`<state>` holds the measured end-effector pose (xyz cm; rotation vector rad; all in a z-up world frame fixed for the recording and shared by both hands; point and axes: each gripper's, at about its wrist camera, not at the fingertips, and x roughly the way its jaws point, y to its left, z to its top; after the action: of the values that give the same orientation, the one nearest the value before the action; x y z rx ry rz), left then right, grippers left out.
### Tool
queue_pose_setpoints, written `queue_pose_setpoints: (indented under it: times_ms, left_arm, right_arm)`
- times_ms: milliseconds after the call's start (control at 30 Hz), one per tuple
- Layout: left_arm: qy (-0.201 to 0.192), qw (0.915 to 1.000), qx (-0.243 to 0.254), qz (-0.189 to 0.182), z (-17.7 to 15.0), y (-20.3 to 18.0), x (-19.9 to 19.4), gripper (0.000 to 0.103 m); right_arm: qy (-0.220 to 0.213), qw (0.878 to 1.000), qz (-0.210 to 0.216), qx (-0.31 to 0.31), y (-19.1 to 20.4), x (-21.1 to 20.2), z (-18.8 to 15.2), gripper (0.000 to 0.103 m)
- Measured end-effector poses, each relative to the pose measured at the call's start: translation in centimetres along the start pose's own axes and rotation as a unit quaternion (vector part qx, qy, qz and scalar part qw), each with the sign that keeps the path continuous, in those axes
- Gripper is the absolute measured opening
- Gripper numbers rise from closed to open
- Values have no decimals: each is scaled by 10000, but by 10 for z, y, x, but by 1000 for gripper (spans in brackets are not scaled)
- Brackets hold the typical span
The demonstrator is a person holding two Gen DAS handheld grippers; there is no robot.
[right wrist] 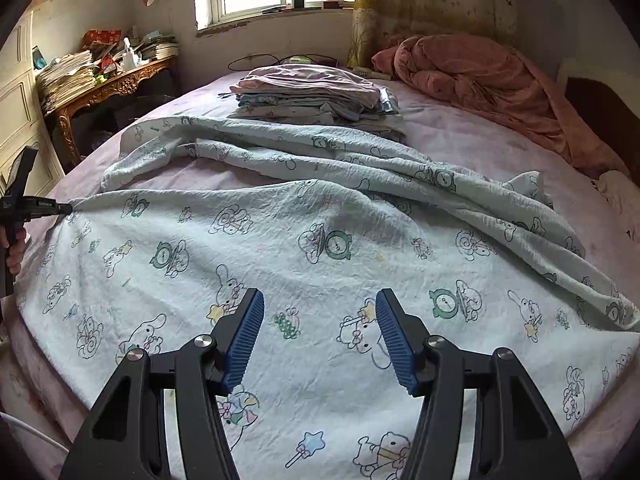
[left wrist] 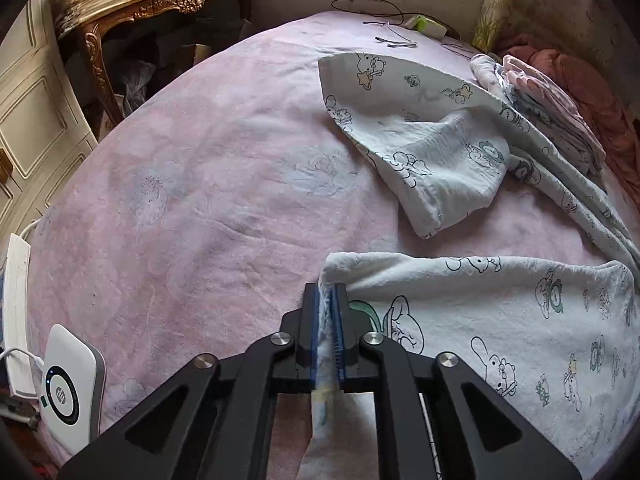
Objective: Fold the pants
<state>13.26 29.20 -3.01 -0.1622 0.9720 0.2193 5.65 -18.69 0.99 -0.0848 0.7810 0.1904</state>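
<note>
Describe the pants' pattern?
Pale mint-white pants with cartoon bunnies, clocks and stars; clearest in the right wrist view.

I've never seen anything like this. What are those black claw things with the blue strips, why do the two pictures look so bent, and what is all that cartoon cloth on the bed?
There is no robot here. A person holds a hand-operated, two-fingered gripper in each hand, and each gripper carries a wide-angle camera looking along its fingers, which bends the picture.

One picture is from the left gripper. Its blue-padded fingers are shut on an edge of the cartoon-print pants, pinching the fabric between them.

The other is from the right gripper. Its fingers stand wide apart above the same pants, holding nothing. At the far left edge of that view you can see the left gripper from outside, pulling the cloth's corner.

The pants lie spread and rumpled on a pink bed sheet. Behind them are a stack of folded clothes and a bunched reddish blanket.
</note>
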Motion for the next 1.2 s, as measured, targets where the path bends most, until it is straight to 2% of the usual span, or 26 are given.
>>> queue_pose_setpoints:
  times_ms: [33, 67, 167, 300, 400, 500, 633, 667, 700, 733, 800, 867, 933, 1000, 1200]
  left_arm:
    - [-78, 9999, 75, 84, 1, -2, -2, 30]
    - [-185, 9995, 153, 196, 2, -5, -6, 35]
    - [-496, 9979, 329, 271, 14, -13, -18, 37]
    - [-546, 9979, 337, -57, 37, -29, -25, 37]
    - [-223, 9986, 343, -328, 52, -45, -12, 37]
    - [266, 9977, 7, -619, 64, -52, 16, 37]
    - [529, 9965, -316, -563, 70, -52, 44, 37]
    - [551, 9963, -388, -542, 71, -50, 47, 36]
    - [508, 9960, -459, -580, 71, -49, 49, 26]
    - [458, 9959, -501, -590, 71, -48, 49, 3]
    - [395, 9962, -522, -573, 72, -46, 47, 0]
    - [223, 9980, -433, -402, 72, -44, 40, 0]
    - [48, 9996, -262, 38, 73, -39, 29, 0]
    - [-46, 9993, -229, 307, 75, -28, 21, 0]
    - [304, 9963, -252, 762, 68, 13, 24, 1]
  right_arm:
    - [-22, 10000, -6, 18, -1, 0, 3, 60]
    - [-58, 10000, -9, 56, -5, -2, 7, 60]
    - [-188, 9996, -77, 183, -17, -6, 22, 60]
    - [-315, 9989, -192, 277, -30, -8, 41, 60]
    - [-351, 9985, -259, 338, -38, -3, 48, 60]
    - [-448, 9970, -370, 518, -52, 2, 50, 60]
    - [-352, 9945, -401, 902, -82, 15, 47, 60]
    - [-313, 9935, -430, 1004, -90, 19, 45, 60]
    - [-281, 9928, -471, 1070, -96, 23, 43, 60]
    - [-225, 9919, -533, 1132, -103, 28, 41, 60]
    - [-154, 9909, -594, 1198, -110, 35, 38, 60]
    - [-69, 9903, -635, 1236, -115, 42, 37, 60]
    - [-2, 9896, -672, 1268, -118, 47, 35, 60]
    - [36, 9891, -698, 1293, -120, 49, 35, 60]
    - [65, 9893, -779, 1232, -119, 51, 35, 60]
